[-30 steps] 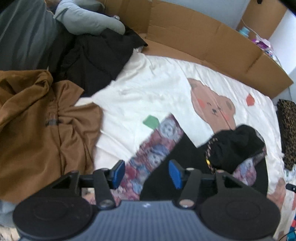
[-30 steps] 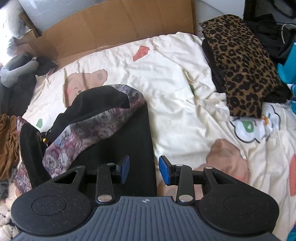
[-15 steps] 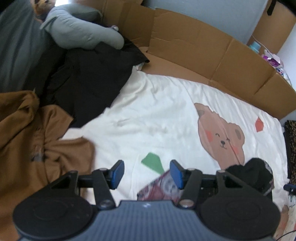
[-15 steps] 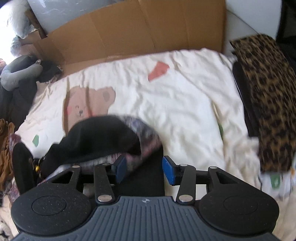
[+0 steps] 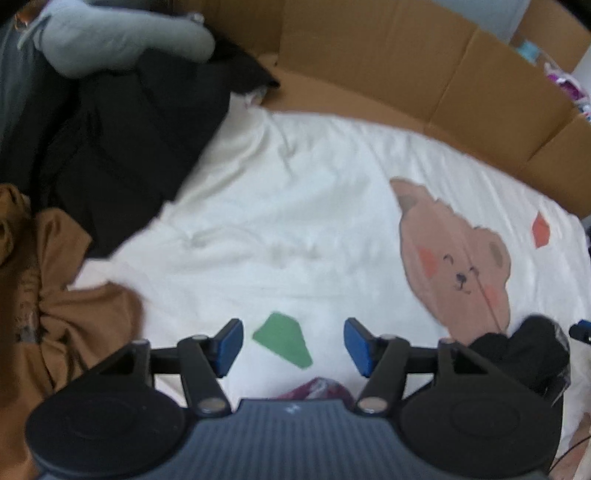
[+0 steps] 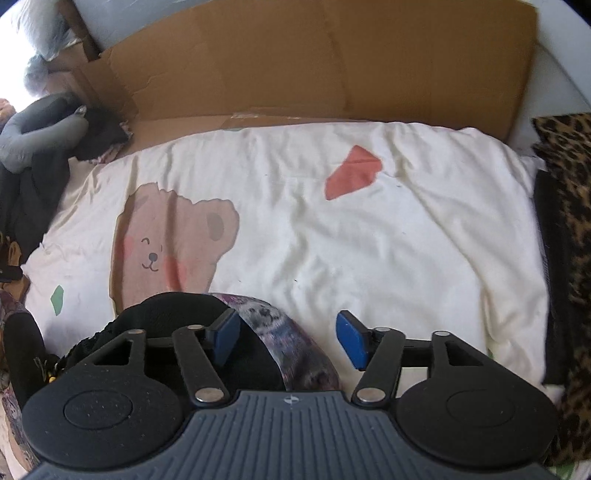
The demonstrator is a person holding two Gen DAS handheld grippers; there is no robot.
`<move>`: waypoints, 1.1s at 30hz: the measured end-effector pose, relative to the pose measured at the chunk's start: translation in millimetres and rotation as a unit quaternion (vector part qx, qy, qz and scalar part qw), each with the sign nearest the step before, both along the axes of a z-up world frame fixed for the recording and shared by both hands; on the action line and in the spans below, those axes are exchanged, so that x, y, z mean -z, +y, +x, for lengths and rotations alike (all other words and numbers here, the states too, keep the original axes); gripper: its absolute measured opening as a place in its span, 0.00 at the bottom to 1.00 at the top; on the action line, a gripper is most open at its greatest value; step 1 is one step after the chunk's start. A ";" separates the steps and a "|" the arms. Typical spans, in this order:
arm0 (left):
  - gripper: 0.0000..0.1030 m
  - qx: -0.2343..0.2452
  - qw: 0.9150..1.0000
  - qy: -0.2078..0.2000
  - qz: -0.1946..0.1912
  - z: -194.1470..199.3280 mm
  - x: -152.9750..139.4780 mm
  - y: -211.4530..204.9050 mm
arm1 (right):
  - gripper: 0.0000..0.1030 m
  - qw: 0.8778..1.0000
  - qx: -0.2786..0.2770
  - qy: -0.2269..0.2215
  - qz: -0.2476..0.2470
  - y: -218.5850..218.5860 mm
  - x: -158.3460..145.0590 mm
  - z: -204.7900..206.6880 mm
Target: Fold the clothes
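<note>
A black garment with a purple patterned trim (image 6: 273, 343) lies crumpled on the cream bear-print bedsheet (image 6: 369, 251), low in the right wrist view, just under and left of my right gripper (image 6: 286, 341), which is open and empty. In the left wrist view only bits of this garment show: a black bunch (image 5: 524, 354) at the right and a patterned edge (image 5: 317, 387) behind my left gripper (image 5: 293, 349), which is open and empty above the sheet (image 5: 277, 229).
A brown garment (image 5: 44, 314) lies at the left, a black garment (image 5: 122, 140) and a grey cushion (image 5: 110, 33) behind it. A folded leopard-print garment (image 6: 569, 258) lies at the right. Cardboard walls (image 6: 314, 62) line the far side of the bed.
Both grippers have tilted up and away from the patterned garment, which has slid to the bottom of both views. Both stay open.
</note>
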State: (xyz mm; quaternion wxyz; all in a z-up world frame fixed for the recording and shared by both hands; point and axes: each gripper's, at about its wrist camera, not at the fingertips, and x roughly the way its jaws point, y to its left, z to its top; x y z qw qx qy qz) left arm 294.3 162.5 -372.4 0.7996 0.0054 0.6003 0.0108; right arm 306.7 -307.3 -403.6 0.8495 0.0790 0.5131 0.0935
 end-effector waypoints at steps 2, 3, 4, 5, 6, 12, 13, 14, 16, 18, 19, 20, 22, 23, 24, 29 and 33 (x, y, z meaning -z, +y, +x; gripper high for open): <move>0.61 -0.003 1.000 0.019 0.005 -3.2 8.9 0.5 | 0.69 1.000 -0.009 0.012 -0.002 5.1 8.9 6.9; 0.61 0.000 1.000 0.029 0.011 -6.0 12.6 0.3 | 0.69 1.000 -0.017 0.022 -0.007 8.5 14.1 10.3; 0.61 0.003 0.999 0.037 0.017 -9.6 15.6 0.5 | 0.69 0.999 -0.026 0.029 -0.010 11.4 18.4 11.7; 0.61 0.005 0.999 0.046 0.021 -13.6 18.4 1.2 | 0.69 0.999 -0.035 0.036 -0.013 14.2 22.3 12.7; 0.61 0.003 0.998 0.055 0.021 -18.2 20.5 3.3 | 0.69 0.998 -0.043 0.041 -0.017 16.4 25.0 11.7; 0.61 -0.001 0.995 0.101 0.016 -47.8 26.9 14.1 | 0.67 0.992 -0.095 0.070 -0.045 29.0 37.2 1.1; 0.58 0.000 0.994 0.107 0.015 -52.7 26.6 15.1 | 0.58 0.991 -0.106 0.071 -0.051 30.8 37.4 -2.1; 0.53 0.002 0.993 0.114 0.014 -56.9 26.2 15.7 | 0.51 0.990 -0.114 0.069 -0.055 31.8 36.6 -5.0; 0.47 0.005 0.992 0.129 0.012 -65.1 25.3 16.8 | 0.19 0.987 -0.129 0.064 -0.063 33.0 34.0 -10.4; 0.37 0.002 0.989 0.145 0.016 -71.3 24.2 18.2 | 0.11 0.987 -0.133 0.060 -0.067 30.8 29.3 -14.2; 0.28 0.001 0.989 0.149 0.015 -74.5 22.6 18.3 | 0.07 0.988 -0.128 0.058 -0.066 27.8 25.8 -16.2; 0.22 0.006 0.988 0.151 0.016 -77.7 20.5 16.4 | 0.06 0.989 -0.122 0.056 -0.066 24.6 22.2 -18.3; 0.20 0.017 0.988 0.154 0.017 -84.1 16.4 12.7 | 0.05 0.990 -0.112 0.048 -0.067 18.3 13.1 -24.8; 0.18 0.022 0.987 0.156 0.018 -87.2 14.4 10.9 | 0.05 0.991 -0.109 0.043 -0.067 14.9 7.8 -29.0; 0.17 0.027 0.987 0.158 0.018 -90.4 12.3 9.0 | 0.05 0.991 -0.105 0.038 -0.067 11.6 2.5 -33.2; 0.11 0.029 0.986 0.161 0.018 -113.1 6.8 8.2 | 0.05 0.994 -0.078 0.035 -0.068 -9.0 -14.2 -63.1; 0.09 0.027 0.986 0.163 0.017 -132.1 3.0 8.5 | 0.04 0.995 -0.062 0.039 -0.074 -21.7 -19.3 -91.1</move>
